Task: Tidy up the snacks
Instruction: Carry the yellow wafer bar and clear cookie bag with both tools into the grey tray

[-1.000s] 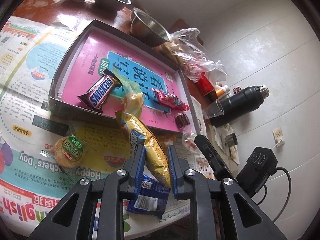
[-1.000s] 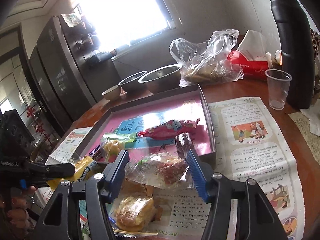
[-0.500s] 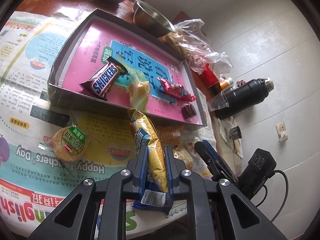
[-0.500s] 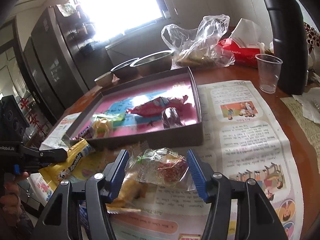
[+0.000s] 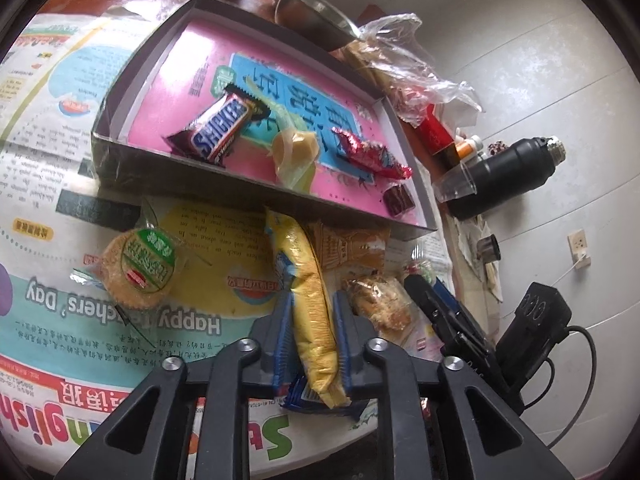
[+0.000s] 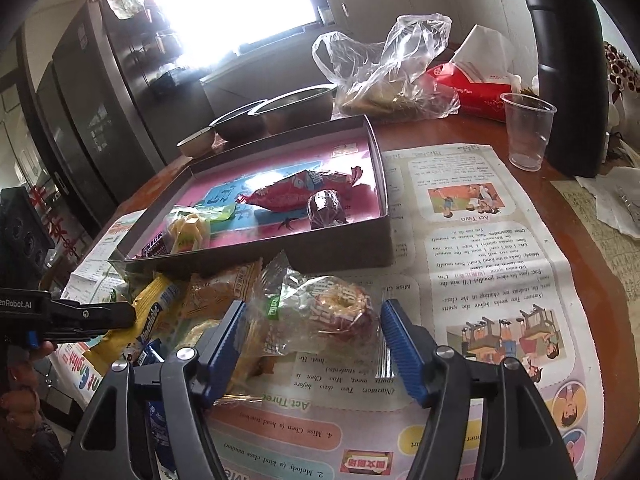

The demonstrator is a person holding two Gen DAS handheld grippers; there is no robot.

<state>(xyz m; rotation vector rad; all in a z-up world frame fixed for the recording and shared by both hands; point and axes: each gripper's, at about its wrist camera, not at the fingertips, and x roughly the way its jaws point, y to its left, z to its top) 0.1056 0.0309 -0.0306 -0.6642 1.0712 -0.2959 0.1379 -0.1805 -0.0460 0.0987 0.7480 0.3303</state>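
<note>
My left gripper (image 5: 311, 312) is shut on a long yellow snack packet (image 5: 310, 292) just in front of the grey box (image 5: 256, 188). The box holds a Snickers bar (image 5: 218, 130), a yellow candy (image 5: 294, 148), a red wrapped snack (image 5: 370, 154) and a small dark candy (image 5: 398, 200). My right gripper (image 6: 314, 328) is open around a clear-wrapped red and white pastry (image 6: 340, 316) lying on the newspaper (image 6: 480, 248). The box also shows in the right wrist view (image 6: 340, 244). A round green-labelled cake (image 5: 140, 272) lies to the left.
An orange packet (image 6: 216, 292) and a wrapped cake (image 5: 380, 304) lie between the grippers. Metal bowls (image 6: 296, 108), a plastic bag (image 6: 392, 76), a red tissue pack (image 6: 476, 88), a clear cup (image 6: 528, 136) and a black flask (image 6: 568, 64) stand behind.
My left gripper has closed on the yellow packet and lifted its front end toward the box. My right gripper has lowered around the clear-wrapped pastry, jaws still open.
</note>
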